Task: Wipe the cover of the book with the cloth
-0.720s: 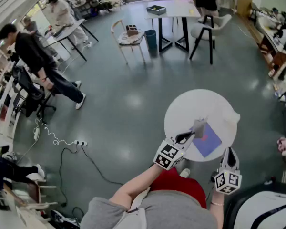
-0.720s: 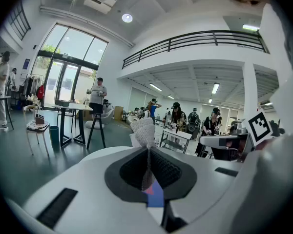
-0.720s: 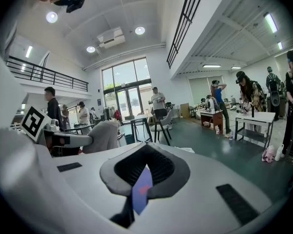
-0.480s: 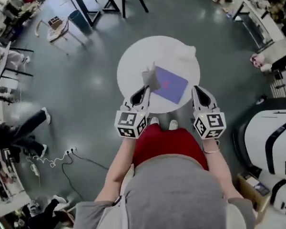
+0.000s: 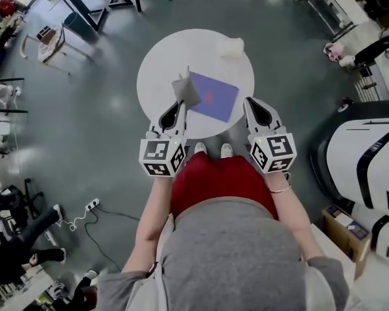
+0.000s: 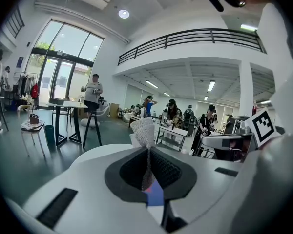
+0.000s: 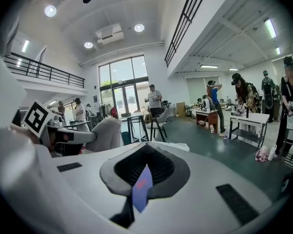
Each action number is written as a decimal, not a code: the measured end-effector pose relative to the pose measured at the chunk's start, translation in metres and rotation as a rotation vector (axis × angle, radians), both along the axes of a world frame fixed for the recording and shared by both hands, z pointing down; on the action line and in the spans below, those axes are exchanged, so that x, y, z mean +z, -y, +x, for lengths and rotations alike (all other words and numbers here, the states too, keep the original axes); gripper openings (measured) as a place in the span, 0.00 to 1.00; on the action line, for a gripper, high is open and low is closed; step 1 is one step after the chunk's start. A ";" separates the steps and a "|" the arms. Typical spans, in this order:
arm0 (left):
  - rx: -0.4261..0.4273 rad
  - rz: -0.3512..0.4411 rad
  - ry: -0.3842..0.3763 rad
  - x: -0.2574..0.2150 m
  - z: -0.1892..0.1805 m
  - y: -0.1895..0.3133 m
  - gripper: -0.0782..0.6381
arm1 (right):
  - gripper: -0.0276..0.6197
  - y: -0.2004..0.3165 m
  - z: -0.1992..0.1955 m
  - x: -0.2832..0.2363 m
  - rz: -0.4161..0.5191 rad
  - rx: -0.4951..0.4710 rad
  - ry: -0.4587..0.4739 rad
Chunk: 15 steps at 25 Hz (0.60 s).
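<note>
The left gripper is clenched on a grey woven cloth. In the left gripper view its dark pads press together on the fabric, which stands up above the tips as a folded, upright tuft. Directly ahead of and just below those tips lies the flat blue-violet book with a small red mark on its cover. It rests on the round white table, and the cloth hangs over the book's corner nearest the left gripper; whether fabric touches cover there is hard to judge from above. A sliver of the blue cover shows under the cloth in the slit between the left jaws. The right gripper hangs over the table's near edge, to the right of the book and slightly apart from it. Its jaws are drawn together to a thin slit with nothing gripped, and through that slit the blue cover and its red mark show ahead. Well beyond both grippers, at the far rim of the table, sits a small crumpled white object. The two grippers are level with each other, with the book lying between and ahead of them.
</note>
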<state>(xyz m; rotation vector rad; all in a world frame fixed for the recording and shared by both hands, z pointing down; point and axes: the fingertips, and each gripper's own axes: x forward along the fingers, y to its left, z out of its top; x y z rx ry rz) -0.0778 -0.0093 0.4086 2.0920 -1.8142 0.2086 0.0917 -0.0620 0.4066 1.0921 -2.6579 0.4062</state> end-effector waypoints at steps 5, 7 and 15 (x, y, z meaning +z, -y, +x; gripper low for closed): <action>0.002 -0.006 -0.007 0.005 -0.002 -0.001 0.14 | 0.09 0.001 -0.002 0.003 -0.008 0.003 -0.002; 0.000 -0.008 -0.012 0.006 -0.002 -0.001 0.14 | 0.09 0.003 -0.001 0.006 -0.016 0.007 0.002; 0.076 -0.100 -0.033 0.022 -0.011 0.009 0.14 | 0.09 -0.002 0.001 0.024 -0.049 0.042 -0.066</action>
